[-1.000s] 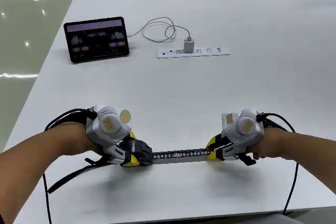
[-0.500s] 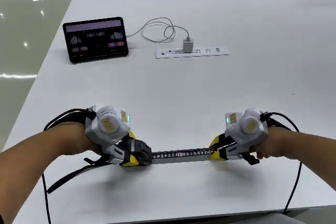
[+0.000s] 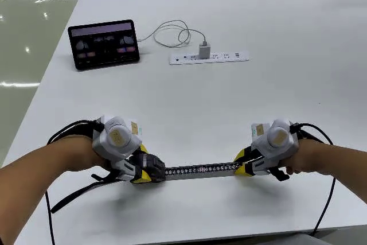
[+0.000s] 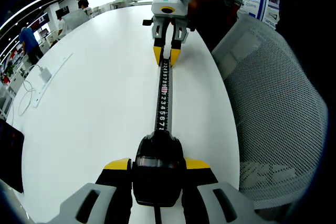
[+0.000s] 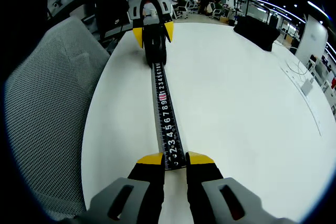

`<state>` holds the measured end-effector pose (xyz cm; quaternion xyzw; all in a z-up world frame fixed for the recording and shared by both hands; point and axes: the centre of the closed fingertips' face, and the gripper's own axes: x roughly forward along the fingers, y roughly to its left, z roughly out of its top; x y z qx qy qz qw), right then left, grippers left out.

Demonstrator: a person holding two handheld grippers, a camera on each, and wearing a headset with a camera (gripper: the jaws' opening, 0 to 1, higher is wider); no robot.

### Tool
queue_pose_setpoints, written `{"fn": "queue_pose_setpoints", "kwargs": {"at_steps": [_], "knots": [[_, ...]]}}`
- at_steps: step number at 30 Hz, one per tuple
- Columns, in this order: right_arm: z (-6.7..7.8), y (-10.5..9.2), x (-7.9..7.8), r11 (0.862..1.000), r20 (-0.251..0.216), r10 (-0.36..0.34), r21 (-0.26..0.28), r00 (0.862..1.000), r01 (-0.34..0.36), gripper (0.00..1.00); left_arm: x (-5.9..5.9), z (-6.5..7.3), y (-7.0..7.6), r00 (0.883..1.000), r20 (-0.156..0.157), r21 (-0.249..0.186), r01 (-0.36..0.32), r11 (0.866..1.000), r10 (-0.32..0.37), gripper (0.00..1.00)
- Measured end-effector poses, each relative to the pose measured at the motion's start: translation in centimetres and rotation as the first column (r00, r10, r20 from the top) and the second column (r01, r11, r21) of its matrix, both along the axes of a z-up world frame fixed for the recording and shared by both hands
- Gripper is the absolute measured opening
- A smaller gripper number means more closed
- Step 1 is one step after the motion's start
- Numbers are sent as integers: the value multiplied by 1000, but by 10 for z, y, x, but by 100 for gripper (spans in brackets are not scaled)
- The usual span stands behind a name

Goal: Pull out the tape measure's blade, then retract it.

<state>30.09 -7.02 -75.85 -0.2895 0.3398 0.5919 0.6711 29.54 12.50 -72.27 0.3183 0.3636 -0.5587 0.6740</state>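
My left gripper (image 3: 143,171) (image 4: 157,164) is shut on the black tape measure case (image 3: 155,171) (image 4: 157,167), near the front edge of the white table (image 3: 229,101). The numbered blade (image 3: 199,170) (image 4: 164,90) (image 5: 165,113) runs flat along the table to my right gripper (image 3: 240,168) (image 5: 175,160), which is shut on the blade's end. In the left gripper view the right gripper (image 4: 167,56) faces me at the far end of the blade. From the right gripper view, the left gripper (image 5: 153,31) holds the case (image 5: 156,50) at the far end.
A tablet (image 3: 104,44) stands propped at the back left. A white power strip (image 3: 209,57) with a charger and looped cable lies behind the middle. A grey mesh chair (image 4: 273,114) sits just off the table's front edge. Black cables trail from both grippers.
My right gripper has moved to the right along the table, drawing more blade out of the case. The left gripper and the case have stayed in place.
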Motion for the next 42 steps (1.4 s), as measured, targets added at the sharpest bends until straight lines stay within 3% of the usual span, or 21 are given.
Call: {"fn": "queue_pose_setpoints", "kwargs": {"at_steps": [42], "knots": [[0,-32,2,999,-9,-34,-18,999,34,11,-1,0,0,1000,0,2,-3,1000,3,32]]}}
